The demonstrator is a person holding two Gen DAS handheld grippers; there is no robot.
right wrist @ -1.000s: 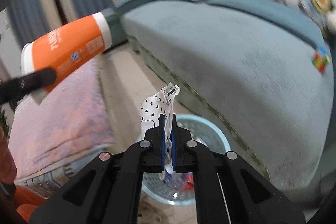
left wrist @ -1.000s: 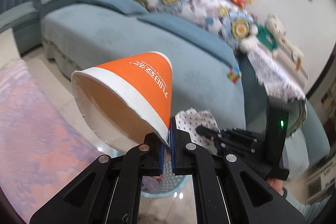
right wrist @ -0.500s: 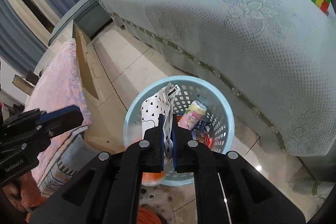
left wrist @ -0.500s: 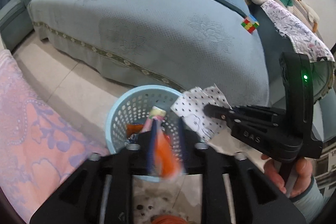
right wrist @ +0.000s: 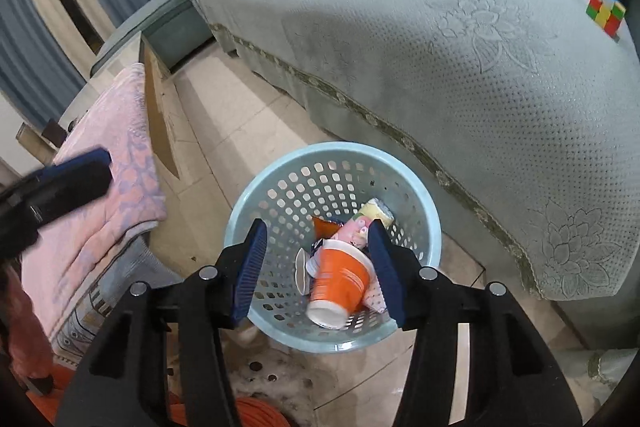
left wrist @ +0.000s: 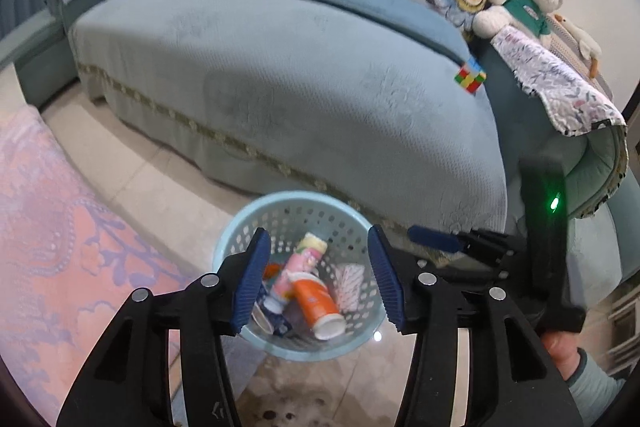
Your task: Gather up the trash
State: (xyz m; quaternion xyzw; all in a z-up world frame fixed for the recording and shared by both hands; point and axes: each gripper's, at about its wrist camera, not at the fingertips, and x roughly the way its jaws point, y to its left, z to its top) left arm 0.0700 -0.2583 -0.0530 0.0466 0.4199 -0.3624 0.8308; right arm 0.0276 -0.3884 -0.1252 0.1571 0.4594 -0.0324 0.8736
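A light blue perforated basket (left wrist: 256,223) (right wrist: 424,211) stands on the tiled floor beside the bed. Inside lie the orange paper cup (left wrist: 318,303) (right wrist: 340,281) on its side, the white spotted wrapper (left wrist: 350,285) and other trash, such as a pink carton (left wrist: 298,267) (right wrist: 354,231). My left gripper (left wrist: 318,281) is open and empty above the basket. My right gripper (right wrist: 318,269) is open and empty above it too, and shows at the right of the left wrist view (left wrist: 436,239).
A bed with a teal cover (left wrist: 280,75) (right wrist: 460,39) lies behind the basket, with a colourful cube (left wrist: 470,77) (right wrist: 606,11) on it. A pink patterned cloth (left wrist: 52,235) (right wrist: 100,163) lies at the left. An orange cable (right wrist: 256,413) is on the floor near me.
Both grippers opened over the basket. The orange cup left my left gripper and the spotted wrapper left my right gripper; both now lie in the basket.
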